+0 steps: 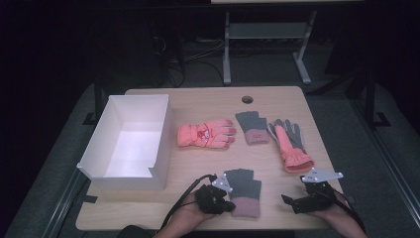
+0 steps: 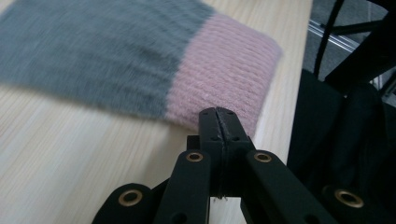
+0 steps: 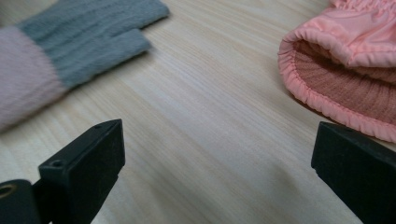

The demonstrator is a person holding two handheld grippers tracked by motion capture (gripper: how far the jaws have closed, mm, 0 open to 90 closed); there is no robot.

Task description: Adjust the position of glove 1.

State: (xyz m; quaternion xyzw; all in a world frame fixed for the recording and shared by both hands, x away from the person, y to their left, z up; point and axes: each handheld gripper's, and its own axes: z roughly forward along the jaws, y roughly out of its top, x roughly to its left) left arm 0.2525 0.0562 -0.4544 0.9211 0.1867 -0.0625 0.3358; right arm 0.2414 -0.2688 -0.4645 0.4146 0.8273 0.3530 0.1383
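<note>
Dark room, light wood table (image 1: 208, 101), white open box (image 1: 130, 143) at far left. Left gripper (image 1: 225, 204) sits at the near edge, jaws fully together with nothing between them; in the left gripper view its tips (image 2: 218, 116) lie at the pink ribbed cuff of the grey knit glove (image 1: 242, 191), touching or just short, can't tell which. Glove lies flat just beyond the tips, fingers pointing away from the person. Right gripper (image 1: 292, 203) is wide open and empty, the same glove off to its left, the cuff of a salmon-and-grey glove (image 1: 291, 143) just ahead. Two more beyond: pink ski glove (image 1: 206, 134), second grey knit glove (image 1: 252, 127).

Handling guess: light, limp, grippy knit, will drape and fold when lifted. Best hold is the doubled cuff: open up, pinch its edge.
</note>
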